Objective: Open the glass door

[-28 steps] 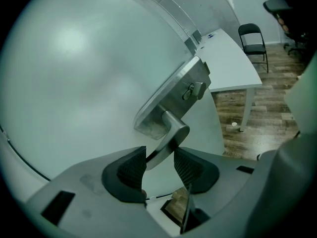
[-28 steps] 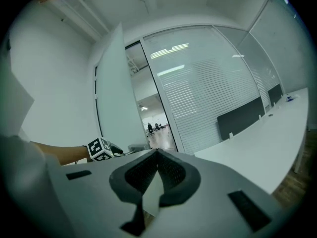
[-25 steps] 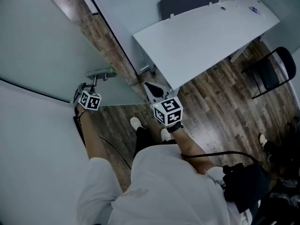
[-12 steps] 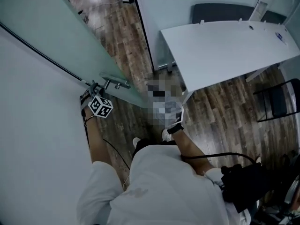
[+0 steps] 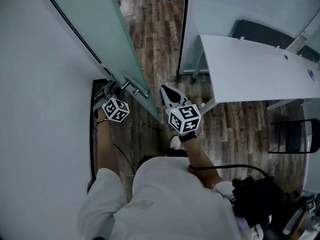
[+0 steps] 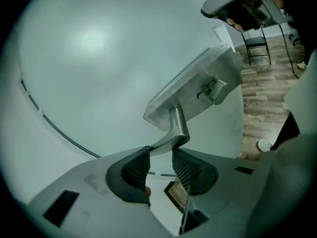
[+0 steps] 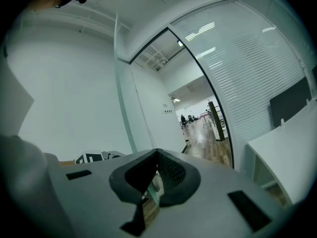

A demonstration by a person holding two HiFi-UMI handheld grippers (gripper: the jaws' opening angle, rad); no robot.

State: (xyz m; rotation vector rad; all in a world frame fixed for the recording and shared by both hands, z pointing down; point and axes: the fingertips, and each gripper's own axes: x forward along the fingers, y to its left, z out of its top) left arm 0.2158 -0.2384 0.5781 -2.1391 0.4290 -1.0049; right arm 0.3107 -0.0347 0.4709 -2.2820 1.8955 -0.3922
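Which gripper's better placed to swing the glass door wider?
Left. The left gripper has just been closing its jaws on the handle lever; the right gripper is shut, empty, off the glass door.

The floor (image 5: 150, 29) is dark wood-grain planking, seen from the corridor at the top of the head view down to the person's feet. A white shoe (image 5: 175, 142) stands on it just below the middle. At the right a white surface (image 5: 250, 69) stands on the floor. Its top is almost bare, with a small round mark (image 5: 286, 57) and a small bluish item (image 5: 310, 74) near the far edge, both too small to tell. A black chair (image 5: 292, 136) stands on the floor near the surface.
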